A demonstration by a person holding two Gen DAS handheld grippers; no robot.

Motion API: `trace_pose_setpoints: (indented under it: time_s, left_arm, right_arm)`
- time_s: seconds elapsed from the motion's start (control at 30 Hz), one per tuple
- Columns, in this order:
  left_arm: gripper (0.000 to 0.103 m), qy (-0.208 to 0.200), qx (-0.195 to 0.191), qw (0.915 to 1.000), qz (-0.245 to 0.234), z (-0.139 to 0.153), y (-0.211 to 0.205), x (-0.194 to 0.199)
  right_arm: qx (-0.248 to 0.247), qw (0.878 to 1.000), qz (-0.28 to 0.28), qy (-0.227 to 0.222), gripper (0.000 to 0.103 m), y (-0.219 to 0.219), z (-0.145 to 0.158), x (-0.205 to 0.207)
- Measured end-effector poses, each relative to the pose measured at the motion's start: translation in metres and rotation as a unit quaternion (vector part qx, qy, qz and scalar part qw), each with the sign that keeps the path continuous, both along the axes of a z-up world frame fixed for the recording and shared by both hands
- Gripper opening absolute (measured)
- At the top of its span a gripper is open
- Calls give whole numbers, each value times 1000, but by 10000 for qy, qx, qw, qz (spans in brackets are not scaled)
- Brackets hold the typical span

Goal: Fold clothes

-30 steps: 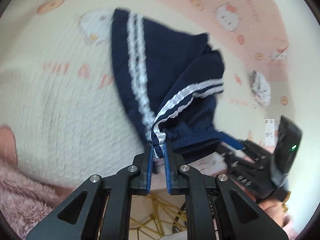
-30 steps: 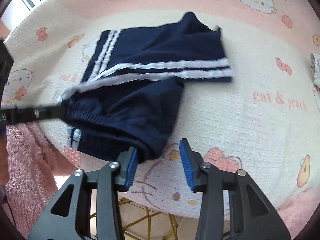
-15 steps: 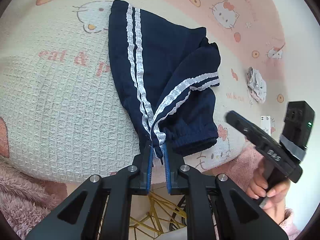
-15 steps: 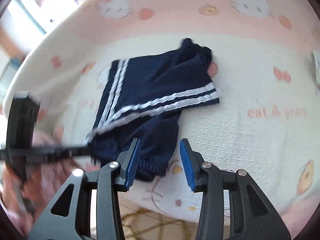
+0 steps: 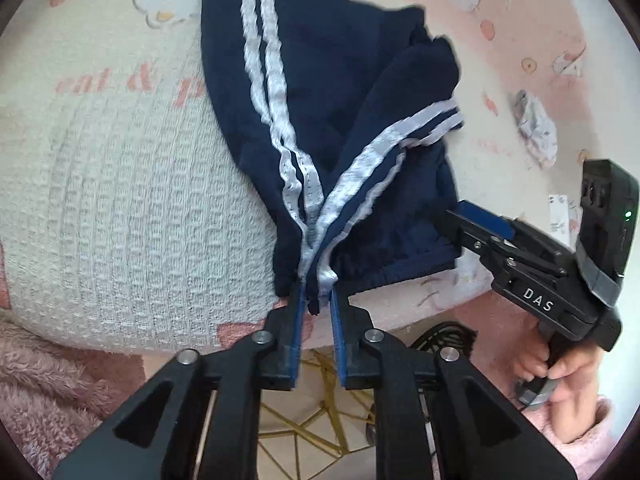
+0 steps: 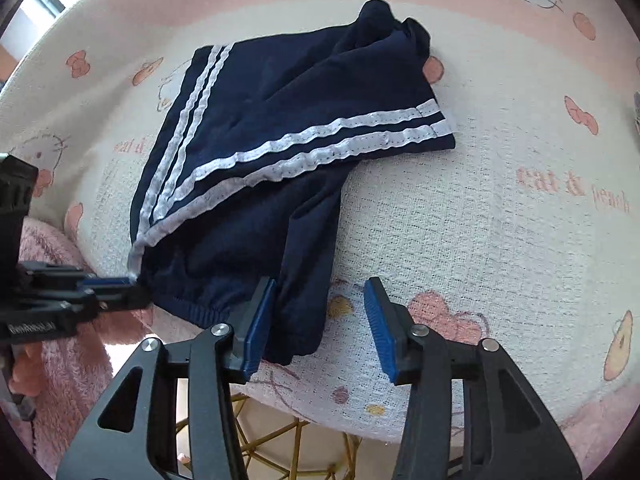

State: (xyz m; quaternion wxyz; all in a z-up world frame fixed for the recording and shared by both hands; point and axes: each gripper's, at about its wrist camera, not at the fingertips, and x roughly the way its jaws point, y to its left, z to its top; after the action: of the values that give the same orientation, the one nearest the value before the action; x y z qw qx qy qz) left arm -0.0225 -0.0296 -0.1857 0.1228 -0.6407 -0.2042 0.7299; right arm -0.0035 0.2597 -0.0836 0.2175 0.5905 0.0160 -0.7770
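Navy shorts [image 5: 328, 80] with two white side stripes lie on a cream and pink cartoon-cat cloth [image 5: 120, 216], one half folded over the other. My left gripper [image 5: 315, 304] is shut on the shorts' striped waistband corner at the table's near edge. My right gripper [image 6: 320, 320] is open, its left finger beside the shorts' [image 6: 280, 128] other waistband corner, which lies between the jaws. The right gripper also shows in the left wrist view [image 5: 472, 220], the left gripper in the right wrist view [image 6: 120, 280].
A small crumpled white cloth [image 5: 536, 128] lies far right on the table. A white tag [image 5: 560, 216] lies near it. Pink fleece [image 5: 48, 384] hangs at the near left edge. Gold chair legs [image 6: 280, 448] show below the table edge.
The right gripper had lifted away, then came back down to the shorts' near right corner, still open. The left gripper kept its hold on the striped corner.
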Motion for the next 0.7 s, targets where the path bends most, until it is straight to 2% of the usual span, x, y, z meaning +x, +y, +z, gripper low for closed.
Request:
trace_pose_setpoints:
  time_s: [0.07, 0.13, 0.27, 0.33, 0.47, 0.5, 0.57, 0.6, 0.7]
  left_arm:
    - [16, 241, -74, 9995, 201, 15, -9, 3]
    - [17, 459, -263, 9976, 446, 28, -14, 2]
    - [17, 804, -837, 9932, -111, 37, 11, -9]
    - [17, 706, -885, 9930, -338, 29, 24, -13]
    - [18, 508, -926, 9940, -293, 15, 20, -12]
    - [20, 501, -928, 9941, -272, 13, 18, -11]
    - [31, 1048, -908, 9901, -215, 37, 14, -10]
    - [42, 1301, -932, 9868, -239, 48, 14, -11]
    - [43, 1563, -947, 9813, -599, 62, 37, -36]
  right_arm:
    - [-190, 9996, -162, 131, 46, 7, 8, -1]
    - [27, 9995, -149, 277, 46, 6, 7, -2]
    - [368, 9990, -60, 245, 48, -3, -6, -4]
    - [401, 9990, 10, 194, 46, -1, -4, -3]
    - [413, 9991, -55, 101, 46, 19, -1, -5]
    - [373, 9993, -98, 36, 46, 25, -1, -6]
    - [512, 9986, -100, 33, 46, 35, 1, -8]
    - [350, 9991, -252, 44, 46, 45, 6, -12]
    - [-273, 9953, -917, 119, 46, 86, 25, -24]
